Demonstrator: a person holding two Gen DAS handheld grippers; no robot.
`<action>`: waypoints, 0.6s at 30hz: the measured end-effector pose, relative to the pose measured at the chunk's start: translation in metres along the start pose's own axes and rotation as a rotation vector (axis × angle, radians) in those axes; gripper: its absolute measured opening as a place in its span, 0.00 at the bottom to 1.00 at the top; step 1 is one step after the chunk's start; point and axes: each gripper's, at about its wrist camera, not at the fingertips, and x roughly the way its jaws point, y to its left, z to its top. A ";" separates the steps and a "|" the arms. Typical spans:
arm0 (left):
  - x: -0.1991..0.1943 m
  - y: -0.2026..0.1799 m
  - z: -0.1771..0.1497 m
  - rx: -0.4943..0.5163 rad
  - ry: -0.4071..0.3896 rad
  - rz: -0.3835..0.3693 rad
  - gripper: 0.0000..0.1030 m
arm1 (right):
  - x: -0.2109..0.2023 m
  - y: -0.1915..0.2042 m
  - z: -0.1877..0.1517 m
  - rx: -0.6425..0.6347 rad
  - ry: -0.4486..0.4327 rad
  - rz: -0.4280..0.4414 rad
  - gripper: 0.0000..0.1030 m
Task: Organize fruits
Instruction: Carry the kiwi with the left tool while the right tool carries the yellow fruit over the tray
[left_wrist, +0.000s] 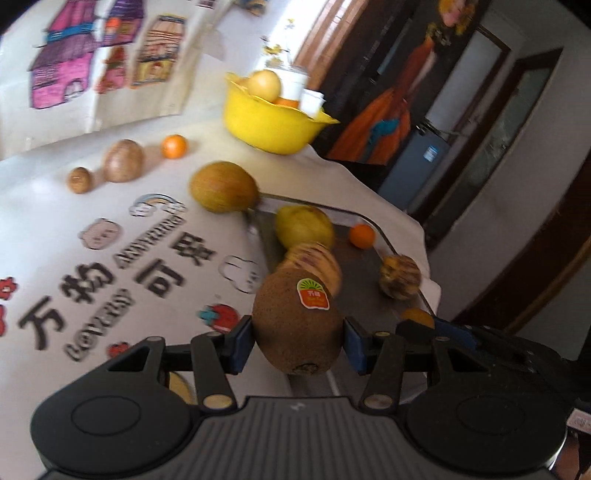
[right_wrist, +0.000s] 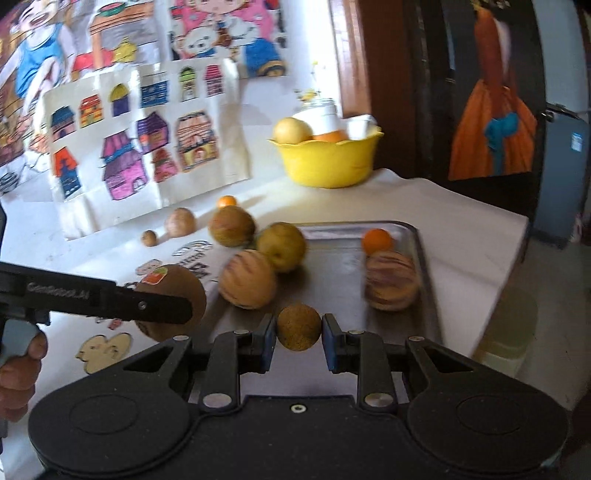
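Children's drawings (right_wrist: 147, 147) of coloured houses lean against the wall behind a white tablecloth (right_wrist: 424, 199) printed with cartoons and lettering. At far left in the right wrist view, a hand (right_wrist: 18, 365) grips the handle of the left gripper (left_wrist: 298, 341), whose jaws are clamped on a brown kiwi (left_wrist: 297, 325) with a sticker on top, held just off the tray's near left corner. On the cloth beyond lies a line of fruit: a small brown one (right_wrist: 149, 238), a larger brown one (right_wrist: 180, 222), a little orange (right_wrist: 226, 201) and a round greenish-brown fruit (right_wrist: 232, 226). Next, at the left edge of the metal tray (right_wrist: 343, 266), sit a yellow pear (right_wrist: 281, 246) and a striped fruit (right_wrist: 246, 278), touching. The right gripper (right_wrist: 298, 341) has its jaws closed on a small round brown fruit (right_wrist: 298, 326) above the tray's near edge. Farther right on the tray rest a second orange (right_wrist: 376, 240) and another striped fruit (right_wrist: 391, 280). At the back stands a yellow bowl (right_wrist: 328, 162) with fruit and white cups in it.
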 end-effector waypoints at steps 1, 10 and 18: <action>0.002 -0.004 -0.002 0.008 0.005 -0.002 0.54 | 0.000 -0.004 -0.001 0.006 0.000 -0.004 0.28; 0.020 -0.032 -0.009 0.044 0.040 -0.007 0.54 | 0.002 -0.036 -0.011 0.059 -0.005 -0.017 0.28; 0.033 -0.036 -0.011 0.037 0.056 0.014 0.53 | 0.010 -0.049 -0.011 0.078 -0.012 -0.015 0.28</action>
